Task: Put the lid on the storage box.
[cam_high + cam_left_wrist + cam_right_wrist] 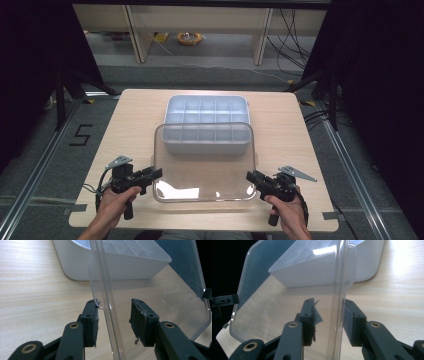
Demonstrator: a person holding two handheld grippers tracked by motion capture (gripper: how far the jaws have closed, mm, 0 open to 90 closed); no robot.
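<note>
While hand-held grippers (156,173) (252,176) straddle clear lid (202,170) edges, jaws wide, unclamped.

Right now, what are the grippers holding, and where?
Nothing is clamped yet: the left gripper and right gripper straddle the clear lid at its side rims, jaws open.
</note>
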